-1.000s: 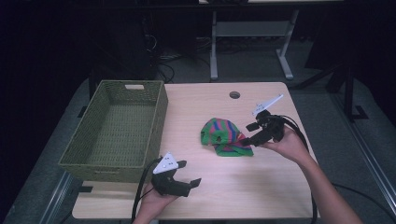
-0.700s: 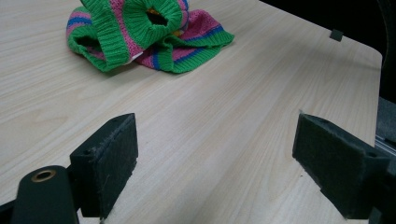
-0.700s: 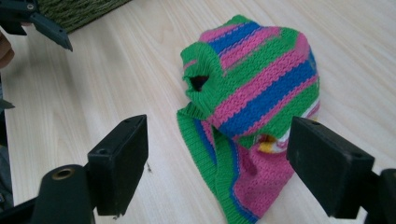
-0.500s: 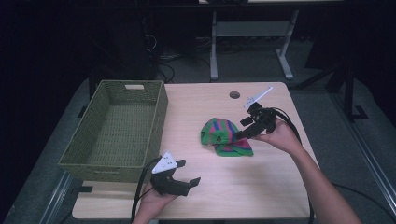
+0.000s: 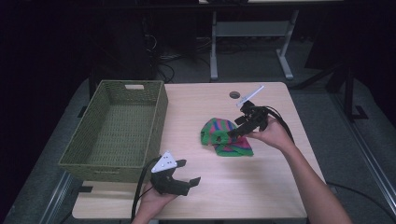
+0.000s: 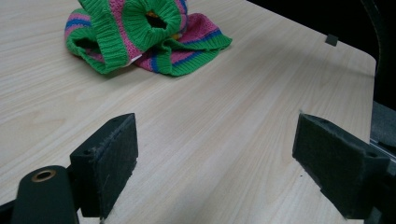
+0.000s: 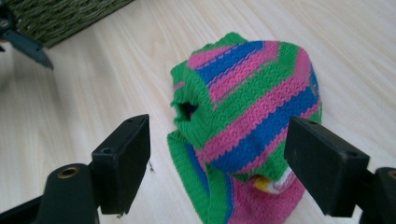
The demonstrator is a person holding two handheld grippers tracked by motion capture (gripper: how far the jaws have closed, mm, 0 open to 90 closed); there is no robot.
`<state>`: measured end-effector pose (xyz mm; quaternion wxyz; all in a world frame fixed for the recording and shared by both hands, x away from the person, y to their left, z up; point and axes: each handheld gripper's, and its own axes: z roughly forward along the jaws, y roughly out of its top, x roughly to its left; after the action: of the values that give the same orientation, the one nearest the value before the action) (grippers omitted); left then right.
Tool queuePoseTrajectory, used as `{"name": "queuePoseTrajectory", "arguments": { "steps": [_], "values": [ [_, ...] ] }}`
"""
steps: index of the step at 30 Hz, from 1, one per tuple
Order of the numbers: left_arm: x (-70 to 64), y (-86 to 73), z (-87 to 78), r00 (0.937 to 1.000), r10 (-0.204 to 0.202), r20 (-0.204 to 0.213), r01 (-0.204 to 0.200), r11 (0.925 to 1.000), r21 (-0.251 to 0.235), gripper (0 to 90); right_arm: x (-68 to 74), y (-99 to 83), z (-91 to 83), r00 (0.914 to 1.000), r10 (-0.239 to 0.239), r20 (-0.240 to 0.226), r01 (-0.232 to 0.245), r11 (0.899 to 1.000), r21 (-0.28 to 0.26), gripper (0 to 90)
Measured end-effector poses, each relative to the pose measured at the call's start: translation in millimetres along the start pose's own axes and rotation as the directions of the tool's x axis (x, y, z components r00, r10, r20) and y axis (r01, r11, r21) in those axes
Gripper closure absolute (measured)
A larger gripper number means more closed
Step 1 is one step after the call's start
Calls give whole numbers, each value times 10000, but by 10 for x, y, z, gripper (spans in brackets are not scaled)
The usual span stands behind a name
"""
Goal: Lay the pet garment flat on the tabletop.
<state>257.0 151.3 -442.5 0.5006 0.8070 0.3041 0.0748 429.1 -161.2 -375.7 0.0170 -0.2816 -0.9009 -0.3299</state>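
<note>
The right tool (image 5: 233,132) is closing in on the striped knitted garment (image 5: 224,136), having shifted slightly toward the far side of the bench (image 5: 261,186) over the last second, with its grey plate now tilting more steeply upward. In the right gripper view the jaws are standing wide apart on either side of the garment (image 7: 247,116), holding nothing, and whether the tips are already touching the wool is hard to judge from the high view. The garment is lying bunched in green, pink and blue stripes near the middle of the bench, well apart from the green woven basket (image 5: 119,126) at the left, and it is sitting where it sat a second ago. The left tool (image 5: 184,173) is resting in the hand at the near edge, unchanged, its jaws spread wide and empty; in the left gripper view the garment (image 6: 140,32) is lying beyond them, untouched. The adjustment is reading as alignment for a grasp, so the pick is appearing imminent but not yet made, and transfer to the basket is remaining outstanding.
</note>
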Motion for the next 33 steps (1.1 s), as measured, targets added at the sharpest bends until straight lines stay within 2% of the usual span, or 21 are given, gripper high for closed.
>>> {"name": "queuePoseTrajectory", "arguments": {
  "steps": [4, 9, 14, 16, 23, 27, 33],
  "values": [
    [-7, 0, 8, 10000, -15, 67, 15, 10000, -1, 139, 9, 25, 100, 9998, -45, 173, 41, 9997, 242, 223],
    [-19, 3, 12, 9999, -16, 121, 16, 10000, 16, 139, -26, 34, 209, 9997, 189, 123, -195, 9986, 499, 218],
    [-15, 3, 12, 9999, -77, 138, 77, 10000, 22, 139, -81, 43, 291, 9998, 144, 164, -153, 9984, 550, 218],
    [-7, 2, 14, 9998, -85, 169, 85, 10000, -15, 139, -90, 47, 350, 9995, 190, 240, -209, 9967, 779, 218],
    [-12, 0, 17, 9997, -133, 207, 133, 9999, 2, 139, -98, 50, 460, 9989, 161, 434, -205, 9944, 1040, 218],
    [-6, 3, 16, 9998, -15, 188, 15, 10000, 23, 139, -98, 53, 534, 9983, 7, 591, -80, 9925, 1222, 219],
    [-8, 3, 29, 9998, -51, 214, 50, 10000, 45, 139, -78, 34, 659, 9967, -164, 794, 38, 9877, 1566, 219]
  ]
}}
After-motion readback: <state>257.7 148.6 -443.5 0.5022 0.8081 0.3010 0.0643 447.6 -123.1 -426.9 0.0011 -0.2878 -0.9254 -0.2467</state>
